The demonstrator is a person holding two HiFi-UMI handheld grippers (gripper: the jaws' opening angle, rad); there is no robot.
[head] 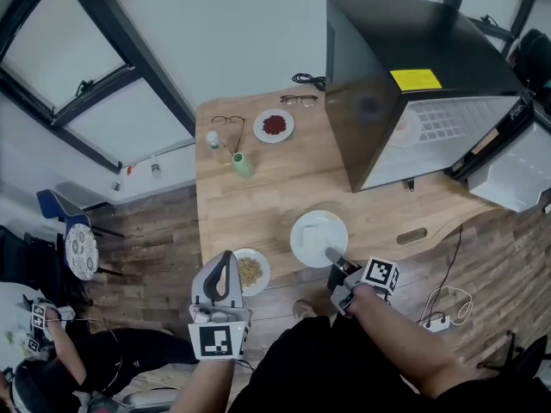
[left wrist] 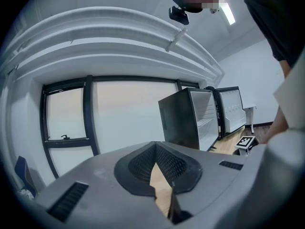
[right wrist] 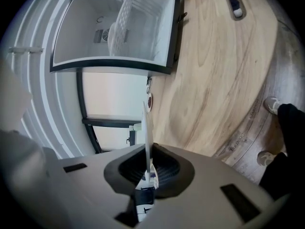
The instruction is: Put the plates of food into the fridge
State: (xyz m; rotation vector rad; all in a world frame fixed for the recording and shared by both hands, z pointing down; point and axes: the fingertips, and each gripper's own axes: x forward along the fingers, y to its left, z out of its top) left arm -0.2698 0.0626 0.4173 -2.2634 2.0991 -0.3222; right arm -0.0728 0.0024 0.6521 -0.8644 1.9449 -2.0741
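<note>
Leftmost, the left gripper (head: 224, 261) has its jaws drawn together on nothing, with a plate of yellowish food (head: 251, 272) just to its right. Further right, the right gripper (head: 336, 259) clamps the near rim of a white plate (head: 315, 233), with the open fridge (head: 413, 84) beyond it.

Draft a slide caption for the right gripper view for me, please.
Right gripper shut on a white plate by its rim, seen edge-on, with the open fridge ahead across the wooden table.
</note>
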